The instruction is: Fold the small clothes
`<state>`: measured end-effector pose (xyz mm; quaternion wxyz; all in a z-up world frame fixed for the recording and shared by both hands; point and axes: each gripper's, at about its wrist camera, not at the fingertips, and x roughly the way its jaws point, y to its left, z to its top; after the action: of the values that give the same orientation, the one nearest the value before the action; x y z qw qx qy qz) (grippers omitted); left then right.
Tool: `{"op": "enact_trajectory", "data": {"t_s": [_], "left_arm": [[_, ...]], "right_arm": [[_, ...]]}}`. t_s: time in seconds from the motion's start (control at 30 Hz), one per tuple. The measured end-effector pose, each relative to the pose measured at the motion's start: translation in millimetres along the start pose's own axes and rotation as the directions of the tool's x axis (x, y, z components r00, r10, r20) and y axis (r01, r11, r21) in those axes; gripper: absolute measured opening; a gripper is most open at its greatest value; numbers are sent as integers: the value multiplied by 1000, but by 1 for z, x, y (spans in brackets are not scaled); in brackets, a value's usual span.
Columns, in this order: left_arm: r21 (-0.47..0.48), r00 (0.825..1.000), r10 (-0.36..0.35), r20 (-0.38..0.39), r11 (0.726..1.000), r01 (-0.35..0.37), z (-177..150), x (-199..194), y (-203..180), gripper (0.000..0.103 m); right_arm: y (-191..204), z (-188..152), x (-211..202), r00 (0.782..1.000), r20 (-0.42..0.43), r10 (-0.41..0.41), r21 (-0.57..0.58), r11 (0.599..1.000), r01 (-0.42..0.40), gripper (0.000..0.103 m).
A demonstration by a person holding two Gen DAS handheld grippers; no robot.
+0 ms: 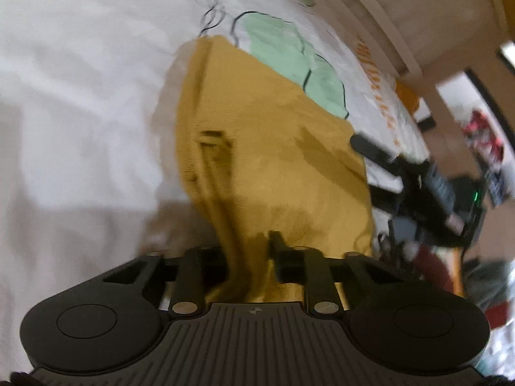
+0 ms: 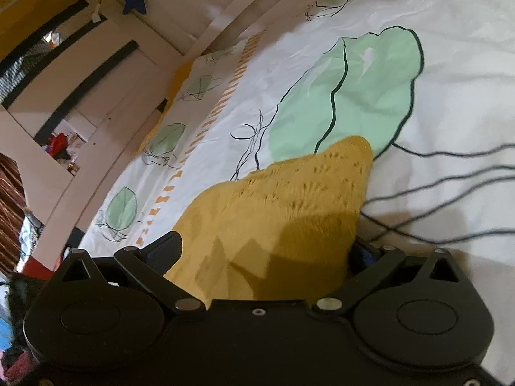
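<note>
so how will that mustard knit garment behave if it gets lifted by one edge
Probably floppy: the mustard knit garment bunches into folds at the left gripper. Likely light, and its open knit may stretch or snag. It should grip rather than slide on the bedsheet.

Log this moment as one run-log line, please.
stage: grasping | left gripper: shut on yellow knit garment | right gripper: open, garment between fingers | surface: printed bedsheet
</note>
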<state>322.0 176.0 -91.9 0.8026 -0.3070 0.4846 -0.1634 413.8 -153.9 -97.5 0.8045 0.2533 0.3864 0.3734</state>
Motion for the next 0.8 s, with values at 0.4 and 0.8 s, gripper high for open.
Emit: {"op": "enact_trajectory", "data": {"t_s": [0.4,0.8], "left_arm": [[-20,991,-131,-2,991,131,-42,-39,-35,14],[-24,991,-116,-73,993,115,-133,-73,-37,14]], "right_arm": [[41,-8,-54,990,-65,-122,23,992,123,39],[87,-89,-134,978,-139,-153,29,987,158,38]]}}
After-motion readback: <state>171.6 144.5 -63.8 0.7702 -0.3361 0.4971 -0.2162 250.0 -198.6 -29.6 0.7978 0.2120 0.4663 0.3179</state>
